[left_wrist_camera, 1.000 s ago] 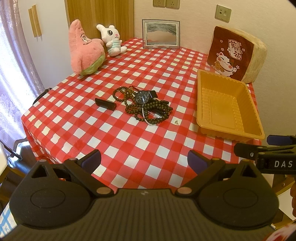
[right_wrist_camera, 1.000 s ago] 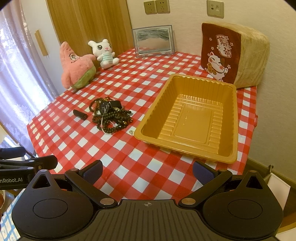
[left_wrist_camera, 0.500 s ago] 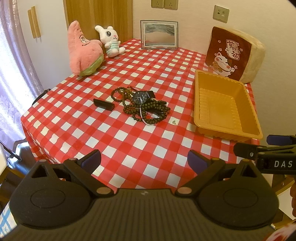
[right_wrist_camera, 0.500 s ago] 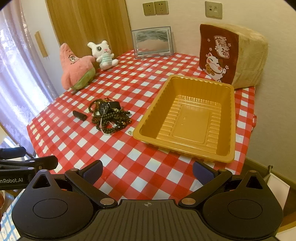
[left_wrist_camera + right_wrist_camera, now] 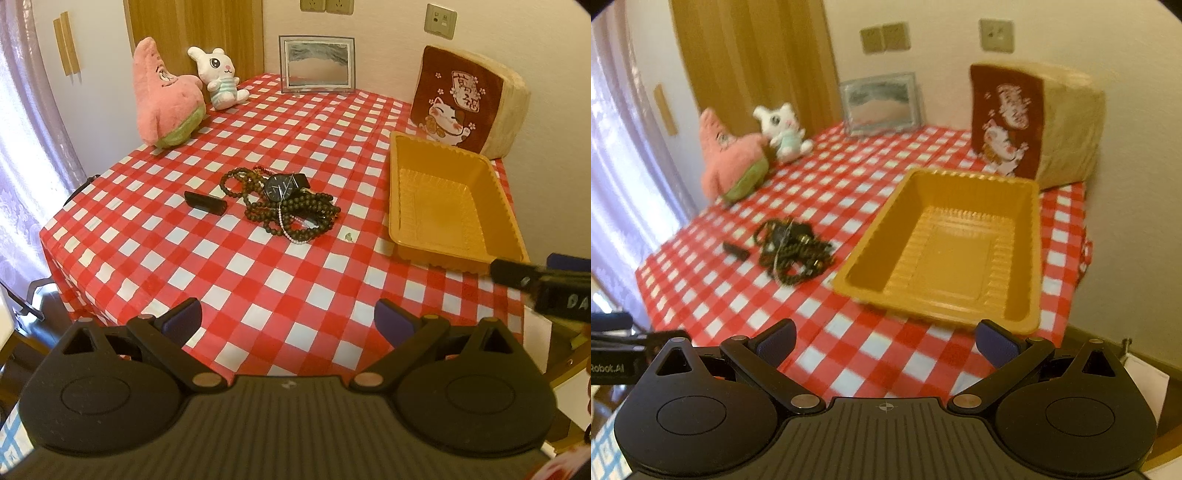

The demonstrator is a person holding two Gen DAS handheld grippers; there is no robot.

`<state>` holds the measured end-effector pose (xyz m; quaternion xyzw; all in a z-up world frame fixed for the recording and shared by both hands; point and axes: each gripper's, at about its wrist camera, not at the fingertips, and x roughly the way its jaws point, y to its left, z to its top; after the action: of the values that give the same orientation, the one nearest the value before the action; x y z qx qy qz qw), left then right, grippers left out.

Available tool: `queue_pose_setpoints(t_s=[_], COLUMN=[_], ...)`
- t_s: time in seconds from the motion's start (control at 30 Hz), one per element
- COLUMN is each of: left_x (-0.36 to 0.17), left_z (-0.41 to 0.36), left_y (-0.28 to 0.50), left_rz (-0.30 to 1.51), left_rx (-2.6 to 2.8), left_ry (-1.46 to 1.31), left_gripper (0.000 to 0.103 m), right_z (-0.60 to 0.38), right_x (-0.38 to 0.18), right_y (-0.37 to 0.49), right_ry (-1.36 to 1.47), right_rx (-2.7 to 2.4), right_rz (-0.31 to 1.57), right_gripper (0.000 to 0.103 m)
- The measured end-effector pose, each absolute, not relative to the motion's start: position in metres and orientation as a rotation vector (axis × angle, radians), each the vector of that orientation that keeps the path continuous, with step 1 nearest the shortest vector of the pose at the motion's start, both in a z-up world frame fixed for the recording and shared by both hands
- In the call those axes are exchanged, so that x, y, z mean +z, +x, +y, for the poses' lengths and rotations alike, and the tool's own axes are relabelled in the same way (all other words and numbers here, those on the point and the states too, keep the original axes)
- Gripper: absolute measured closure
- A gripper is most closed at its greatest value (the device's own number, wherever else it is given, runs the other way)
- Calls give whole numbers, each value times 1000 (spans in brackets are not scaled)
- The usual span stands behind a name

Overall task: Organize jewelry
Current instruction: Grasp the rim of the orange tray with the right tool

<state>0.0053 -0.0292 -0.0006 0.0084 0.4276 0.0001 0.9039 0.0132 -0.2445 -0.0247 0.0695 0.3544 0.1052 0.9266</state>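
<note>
Two grippers fill the bottom of their frames: the left gripper (image 5: 288,319) and the right gripper (image 5: 885,338), each with jaws wide and holding nothing, above the near edge of the counter (image 5: 295,295) with its red-and-white checked cloth. In the left view, the right gripper also juts in at the right edge. At mid-frame lies the jewelry (image 5: 284,205): dark bead strings tangled in a heap, with a watch (image 5: 280,185) on top and a thin pale strand through it. Just left of the heap is a small black clip (image 5: 205,202); a tiny piece (image 5: 348,235) sits to its lower right. The tray (image 5: 450,206), orange, stands at right, apart from the heap. At upper left are a pink plush (image 5: 166,99) and a bunny (image 5: 219,79), at top centre a frame (image 5: 317,63), and at upper right a cushion (image 5: 469,99).
</note>
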Motion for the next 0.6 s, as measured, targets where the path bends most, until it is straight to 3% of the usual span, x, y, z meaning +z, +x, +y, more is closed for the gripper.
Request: queue_pose_setpoints(t_s=[0.43, 0.6], left_x=[-35, -50], left_z=[-23, -24], left_y=[24, 41], left_rz=[863, 846], left_rx=[-9, -23], left_ry=[12, 27], left_gripper=[4, 6], right_z=[-306, -318], right_x=[-77, -103], right_y=[9, 20], right_ry=[303, 411], right_rx=[50, -53], right_rz=[555, 501], right_gripper=[1, 13])
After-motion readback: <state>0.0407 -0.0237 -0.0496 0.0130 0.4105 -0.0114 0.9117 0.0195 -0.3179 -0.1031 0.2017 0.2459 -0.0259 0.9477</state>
